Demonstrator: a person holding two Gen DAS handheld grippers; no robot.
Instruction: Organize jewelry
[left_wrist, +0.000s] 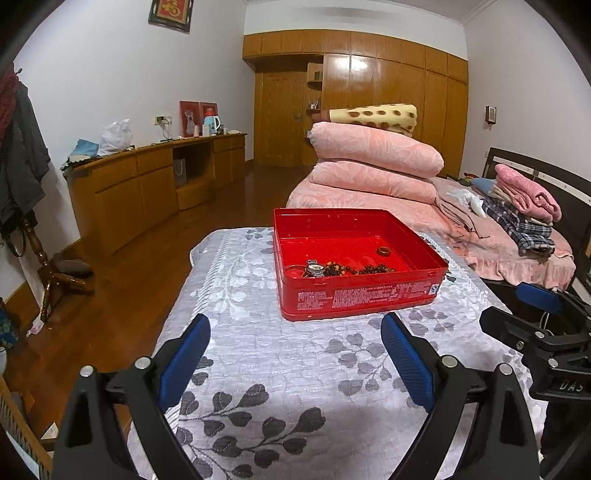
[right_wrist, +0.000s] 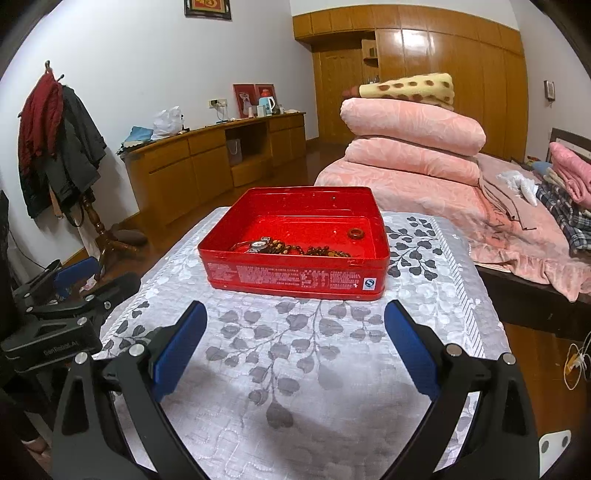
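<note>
While the left gripper (left_wrist: 295, 354) is hovering low over the cloth (left_wrist: 280, 369), its blue pads (left_wrist: 184, 363) are standing wide apart and gripping nothing. Just ahead of it, the red tin (left_wrist: 354, 288) is sitting lidless on the grey leaf-patterned cloth. Inside the tin, a watch (left_wrist: 314, 268) is lying against the near wall, with dark beads (left_wrist: 354, 268) trailing to its right along the same wall. A brown ring (left_wrist: 383, 251) is lying apart from them, farther back on the tin floor. At the right edge the right gripper (left_wrist: 543, 325) is showing beside the cloth. Behind the tin, pink quilts (left_wrist: 376, 162) are lying stacked on the bed (left_wrist: 509, 254).

Seen from the right wrist, the right gripper (right_wrist: 295, 347) is also hanging open wide over the cloth (right_wrist: 295, 369), with nothing between its pads (right_wrist: 410, 350). The tin (right_wrist: 295, 277) is sitting just beyond the fingertips. The watch (right_wrist: 258, 245) is resting near the front wall toward the left, the beads (right_wrist: 314, 252) are stretching rightward from it, and the ring (right_wrist: 357, 233) is lying alone toward the back right. The left gripper (right_wrist: 62, 295) is showing at the left edge, beside the cloth; from this view I cannot tell how far its jaws are spread.
</note>
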